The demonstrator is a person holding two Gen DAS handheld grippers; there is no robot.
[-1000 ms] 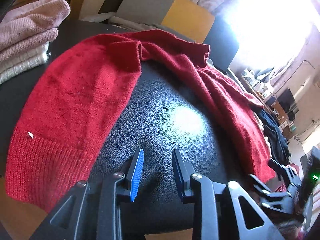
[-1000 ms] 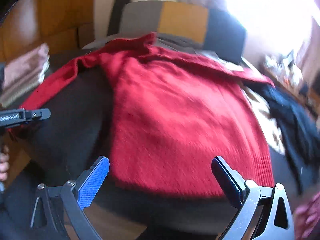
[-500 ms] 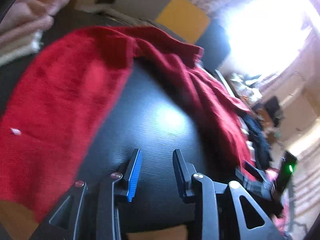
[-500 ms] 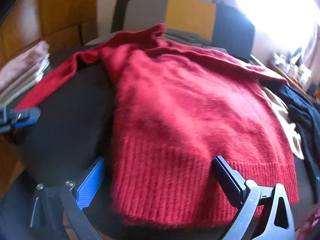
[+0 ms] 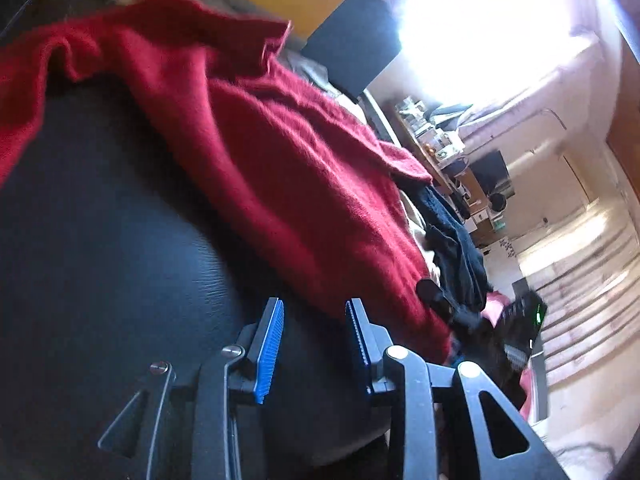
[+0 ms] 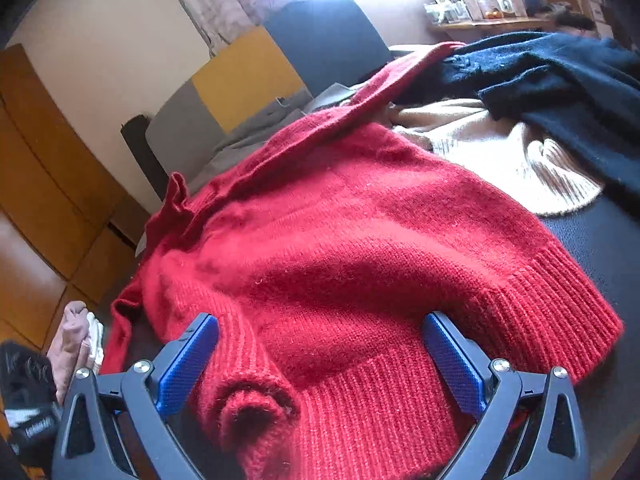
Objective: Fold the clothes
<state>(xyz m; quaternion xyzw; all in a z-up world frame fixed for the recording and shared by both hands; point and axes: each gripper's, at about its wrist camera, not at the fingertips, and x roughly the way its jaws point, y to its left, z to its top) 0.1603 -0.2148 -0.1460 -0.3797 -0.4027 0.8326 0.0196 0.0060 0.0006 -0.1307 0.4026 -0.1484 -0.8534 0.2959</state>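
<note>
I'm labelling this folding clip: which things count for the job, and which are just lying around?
For the job: red knitted sweater; black leather surface; right hand-held gripper, open around its ribbed hem.

Lying about: dark navy garment; cream knitted garment.

1. The red knitted wool sweater [image 6: 360, 240] looks fuzzy and matt, ribbed at its hem.
2. The black leather-like surface [image 5: 120, 260] is grained, with a slight sheen.
3. The cream ribbed knit garment [image 6: 500, 152] looks soft.
</note>
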